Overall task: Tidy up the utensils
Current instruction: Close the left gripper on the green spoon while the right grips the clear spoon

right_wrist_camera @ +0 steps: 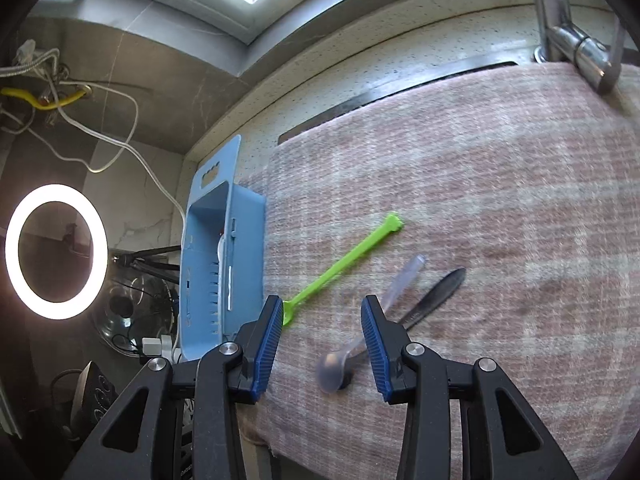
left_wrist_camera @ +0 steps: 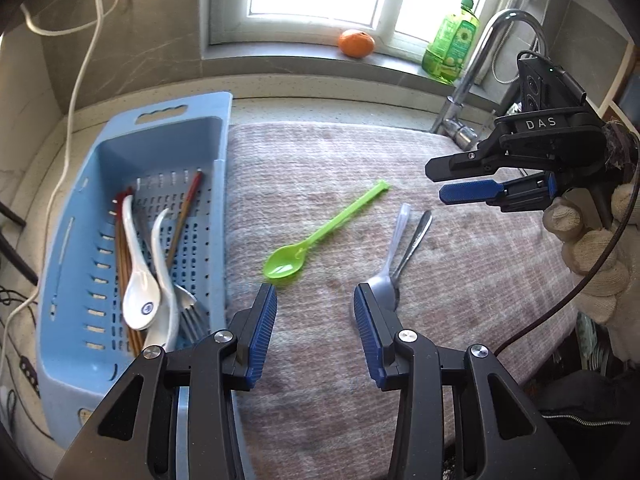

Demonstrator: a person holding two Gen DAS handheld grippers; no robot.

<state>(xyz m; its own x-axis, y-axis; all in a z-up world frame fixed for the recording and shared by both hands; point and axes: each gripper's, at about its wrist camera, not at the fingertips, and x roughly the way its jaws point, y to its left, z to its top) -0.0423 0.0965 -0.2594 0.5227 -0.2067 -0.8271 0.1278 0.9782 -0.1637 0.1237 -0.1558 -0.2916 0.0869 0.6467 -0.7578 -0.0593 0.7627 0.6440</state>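
Note:
A green plastic spoon [left_wrist_camera: 316,236] lies on the striped cloth [left_wrist_camera: 320,168], bowl toward me. A clear plastic spoon [left_wrist_camera: 394,248] and a metal spoon [left_wrist_camera: 414,240] lie side by side to its right. A blue slotted basket [left_wrist_camera: 76,248] at the left holds white ceramic spoons [left_wrist_camera: 138,280], chopsticks and a fork. My left gripper [left_wrist_camera: 315,320] is open and empty above the cloth. My right gripper [right_wrist_camera: 322,334] is open and empty, above the clear spoon [right_wrist_camera: 340,360], with the green spoon [right_wrist_camera: 344,264] and metal spoon [right_wrist_camera: 436,294] ahead. The right gripper also shows in the left wrist view [left_wrist_camera: 440,184].
A tap [left_wrist_camera: 476,68] stands at the back right. A green bottle [left_wrist_camera: 452,48] and an orange [left_wrist_camera: 356,43] sit on the window sill. White cables [left_wrist_camera: 80,80] hang at the left. A ring light [right_wrist_camera: 56,250] glows beyond the basket [right_wrist_camera: 224,264].

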